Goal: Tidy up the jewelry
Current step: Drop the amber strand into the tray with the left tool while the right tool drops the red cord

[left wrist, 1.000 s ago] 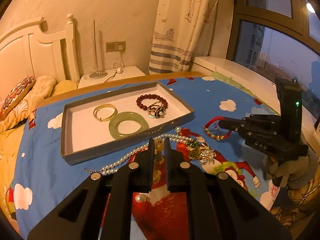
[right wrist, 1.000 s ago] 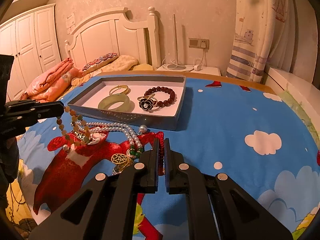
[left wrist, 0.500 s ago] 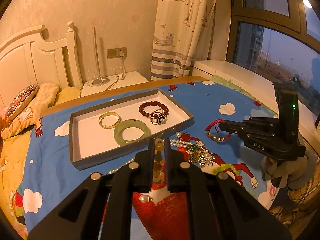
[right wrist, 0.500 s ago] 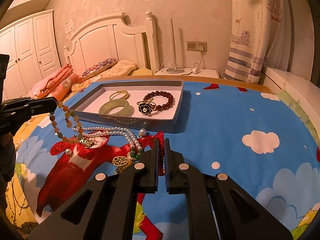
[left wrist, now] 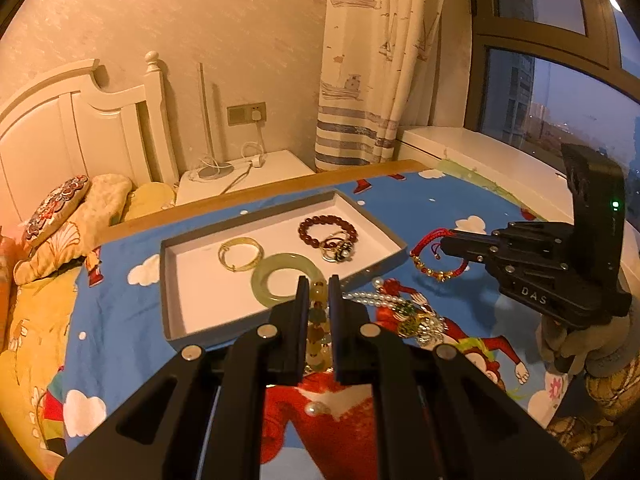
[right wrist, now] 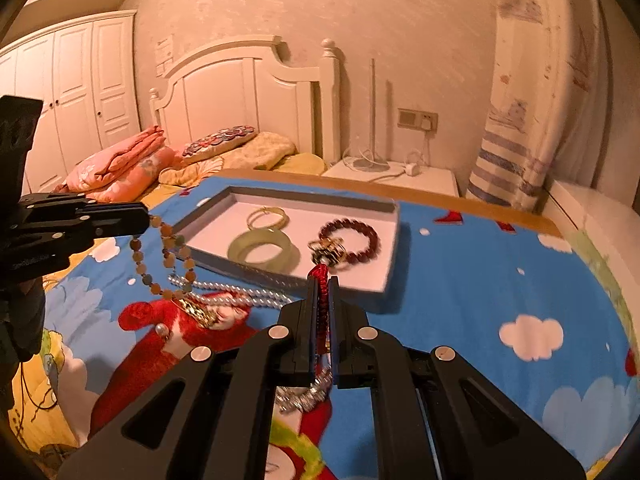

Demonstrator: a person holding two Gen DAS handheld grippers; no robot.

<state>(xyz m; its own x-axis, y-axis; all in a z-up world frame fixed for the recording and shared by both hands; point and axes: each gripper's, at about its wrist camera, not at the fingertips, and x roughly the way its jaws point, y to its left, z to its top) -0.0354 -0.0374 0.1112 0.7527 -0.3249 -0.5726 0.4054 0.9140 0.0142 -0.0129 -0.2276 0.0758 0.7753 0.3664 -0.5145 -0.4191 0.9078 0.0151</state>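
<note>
Jaws of right gripper (right wrist: 323,280), red cord bracelet (left wrist: 438,256) now higher.

A: What's in the grey tray (left wrist: 384,236)?
B: At mid-frame, a gold bangle (left wrist: 240,253), a green jade bangle (left wrist: 286,283), a dark red bead bracelet (left wrist: 327,229) and a black flower ring (left wrist: 339,249), all lying flat.
A: And outside it?
B: A pearl necklace (right wrist: 224,294) sprawls below the tray; an amber bead strand (right wrist: 168,256) dangles at left, and a red cord bracelet (left wrist: 436,258) hangs at right.

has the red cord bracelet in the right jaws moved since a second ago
Yes. The red cord bracelet has lifted off the cloth; in the right wrist view its cord now reaches up over the tray edge, below it before.
</note>
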